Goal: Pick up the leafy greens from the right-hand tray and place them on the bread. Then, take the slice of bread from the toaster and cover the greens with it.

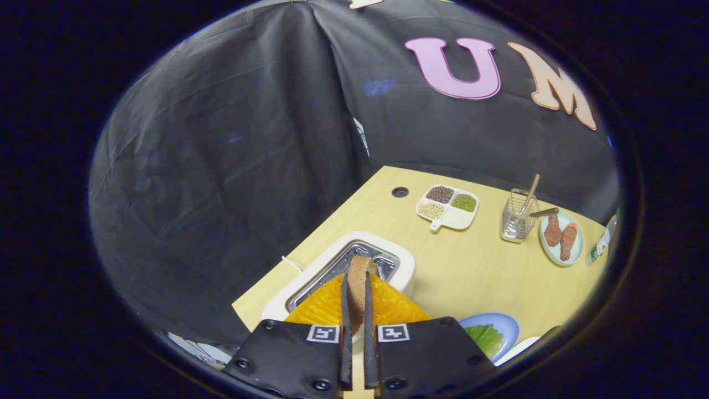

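Lift straight up over the toaster (407, 260) on the table (471, 277), clear of the slot. Carry level toward the blue plate with greens (486, 337). Gripper (357, 285) clamped narrow on the bread slice (359, 277), standing edge-on between the fingers.

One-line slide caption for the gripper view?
Hand-held gripper shut on bread slice above the toaster; greens already on the blue plate.
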`<state>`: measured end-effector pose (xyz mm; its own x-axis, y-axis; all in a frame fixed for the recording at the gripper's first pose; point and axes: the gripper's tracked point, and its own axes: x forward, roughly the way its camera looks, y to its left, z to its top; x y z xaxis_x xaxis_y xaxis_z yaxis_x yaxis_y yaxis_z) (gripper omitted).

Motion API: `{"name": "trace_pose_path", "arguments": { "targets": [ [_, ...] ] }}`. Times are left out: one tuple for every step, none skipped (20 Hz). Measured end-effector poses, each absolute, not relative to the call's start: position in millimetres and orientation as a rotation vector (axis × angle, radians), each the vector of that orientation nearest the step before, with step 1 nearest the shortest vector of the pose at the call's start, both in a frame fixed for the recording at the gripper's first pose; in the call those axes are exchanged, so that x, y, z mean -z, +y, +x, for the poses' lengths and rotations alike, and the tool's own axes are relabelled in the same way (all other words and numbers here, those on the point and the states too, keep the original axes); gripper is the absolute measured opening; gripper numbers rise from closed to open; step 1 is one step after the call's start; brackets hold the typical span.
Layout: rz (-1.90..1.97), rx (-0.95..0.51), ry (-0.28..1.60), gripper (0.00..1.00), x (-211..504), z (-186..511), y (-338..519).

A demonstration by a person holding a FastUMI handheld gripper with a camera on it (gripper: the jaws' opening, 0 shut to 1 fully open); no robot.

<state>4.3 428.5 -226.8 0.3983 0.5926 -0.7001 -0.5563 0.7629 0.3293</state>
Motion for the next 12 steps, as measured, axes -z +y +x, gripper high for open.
{"name": "trace_pose_path", "arguments": {
  "targets": [
    [0.059, -0.721, 0.896, 0.11, 222.6, 6.3, 423.9],
    [0.07, -0.723, 0.897, 0.11, 220.0, 6.1, 420.0],
    [0.086, -0.721, 0.885, 0.11, 214.3, 5.5, 414.3],
    [0.099, -0.723, 0.881, 0.11, 209.8, 5.3, 410.3],
    [0.114, -0.719, 0.874, 0.11, 204.0, 4.9, 403.7],
    [0.134, -0.717, 0.863, 0.11, 198.9, 6.8, 398.4],
    [0.157, -0.716, 0.858, 0.11, 195.9, 7.1, 392.6],
    [0.183, -0.715, 0.859, 0.11, 191.3, 5.6, 387.2],
    [0.207, -0.715, 0.857, 0.11, 187.6, 5.6, 382.0],
    [0.228, -0.719, 0.853, 0.11, 182.4, 5.9, 378.6],
    [0.239, -0.718, 0.849, 0.11, 179.5, 4.9, 372.7],
    [0.244, -0.72, 0.845, 0.11, 177.2, 5.8, 367.6]
  ]
}}
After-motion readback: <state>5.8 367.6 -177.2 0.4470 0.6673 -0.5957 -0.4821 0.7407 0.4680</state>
